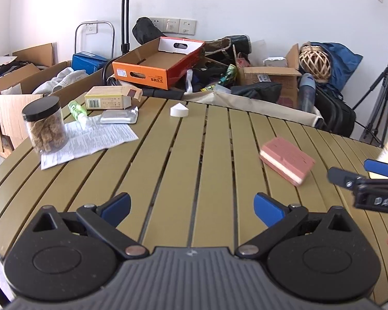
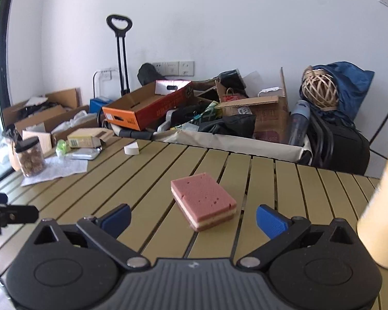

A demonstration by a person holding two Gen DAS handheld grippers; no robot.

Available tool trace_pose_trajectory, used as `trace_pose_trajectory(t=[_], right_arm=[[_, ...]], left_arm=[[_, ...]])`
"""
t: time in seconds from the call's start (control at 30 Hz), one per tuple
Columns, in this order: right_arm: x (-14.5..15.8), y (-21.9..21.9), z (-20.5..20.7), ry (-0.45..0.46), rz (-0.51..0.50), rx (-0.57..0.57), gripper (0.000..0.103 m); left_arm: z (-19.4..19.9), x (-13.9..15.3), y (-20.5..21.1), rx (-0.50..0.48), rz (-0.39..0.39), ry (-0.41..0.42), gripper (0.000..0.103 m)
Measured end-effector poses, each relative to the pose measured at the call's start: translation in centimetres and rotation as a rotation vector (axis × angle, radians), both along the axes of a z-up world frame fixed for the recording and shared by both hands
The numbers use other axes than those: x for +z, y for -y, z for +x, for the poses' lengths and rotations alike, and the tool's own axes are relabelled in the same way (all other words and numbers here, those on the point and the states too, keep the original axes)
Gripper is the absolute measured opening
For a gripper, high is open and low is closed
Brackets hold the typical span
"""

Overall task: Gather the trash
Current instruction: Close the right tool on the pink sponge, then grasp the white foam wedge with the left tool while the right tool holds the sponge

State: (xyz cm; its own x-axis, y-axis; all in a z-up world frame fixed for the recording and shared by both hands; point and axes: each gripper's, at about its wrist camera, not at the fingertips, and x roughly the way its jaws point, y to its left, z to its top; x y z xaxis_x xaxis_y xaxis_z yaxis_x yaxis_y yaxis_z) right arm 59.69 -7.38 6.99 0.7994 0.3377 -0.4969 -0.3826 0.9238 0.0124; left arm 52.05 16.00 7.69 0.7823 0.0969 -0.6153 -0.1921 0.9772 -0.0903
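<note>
Near the left edge of the slatted table (image 1: 183,155) stands a clear jar (image 1: 45,126) with a black lid, on a printed paper sheet (image 1: 90,139). Just behind the sheet lie a small green bottle (image 1: 76,109) on its side, a silvery foil pack (image 1: 117,116) and an opened yellow carton (image 1: 107,98). These flat, light scraps look like the trash to collect. The paper will be limp and pinned by the jar, so it would need lifting at a free corner. The foil pack is thin and probably slippery, best pinched across its raised crimped end. The carton is light but crushable, safest held across its narrow sides.

Further right, toward the far edge, sits a small white wedge-shaped block (image 1: 179,110), rigid and easy to pinch across its flat faces.

The left gripper (image 1: 191,208) hovers over the near edge, jaws spread wide, holding nothing.

Right of centre lies a pink layered sponge (image 2: 203,200), soft and light; it will squash, so a grip across its short sides suits it. The right gripper (image 2: 192,219) faces it, spread wide and empty, with the sponge just ahead of its fingertips.
</note>
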Motion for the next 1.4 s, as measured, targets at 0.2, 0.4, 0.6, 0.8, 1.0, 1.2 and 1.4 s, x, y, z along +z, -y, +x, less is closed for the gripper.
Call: trace_pose_trajectory(t=[0.2,0.4,0.6,0.8,1.0,1.2,1.4], right_arm=[[-2.5,-1.9,5.9,-0.044,-0.047,0.007,0.103],[-4.3,-3.3,10.5,-0.082,-0.072,0.046,0.103],[-5.8,-5.2,13.2,-0.141,-0.126,0.083,0.103],[-6.6,-6.0,14.1,-0.166,-0.154,0.077,0.099],[-6.3,-5.7,14.0,-0.154,-0.156,0.083,0.081],[-5.9,-4.1,14.2,-0.124,-0.093,0.048,0.078],[-5.2,0.0,15.3,-0.088,0.0,-0.065,0.077]], left_arm=[[4.4,-0.7,-1.4,0.019,-0.016,-0.012,0.103],[7.8,-1.2,-2.5,0.03,-0.013,-0.021,0.103],[9.5,-2.1,-3.4,0.041,-0.034,-0.044,0.103],[10.3,-2.7,-3.8,0.035,-0.033,-0.056,0.103],[11.8,-2.6,-3.7,0.033,-0.018,-0.057,0.103],[14.6,-2.1,-3.8,0.044,0.004,-0.052,0.103],[18.8,-2.0,-4.3,0.086,0.013,-0.056,0.103]])
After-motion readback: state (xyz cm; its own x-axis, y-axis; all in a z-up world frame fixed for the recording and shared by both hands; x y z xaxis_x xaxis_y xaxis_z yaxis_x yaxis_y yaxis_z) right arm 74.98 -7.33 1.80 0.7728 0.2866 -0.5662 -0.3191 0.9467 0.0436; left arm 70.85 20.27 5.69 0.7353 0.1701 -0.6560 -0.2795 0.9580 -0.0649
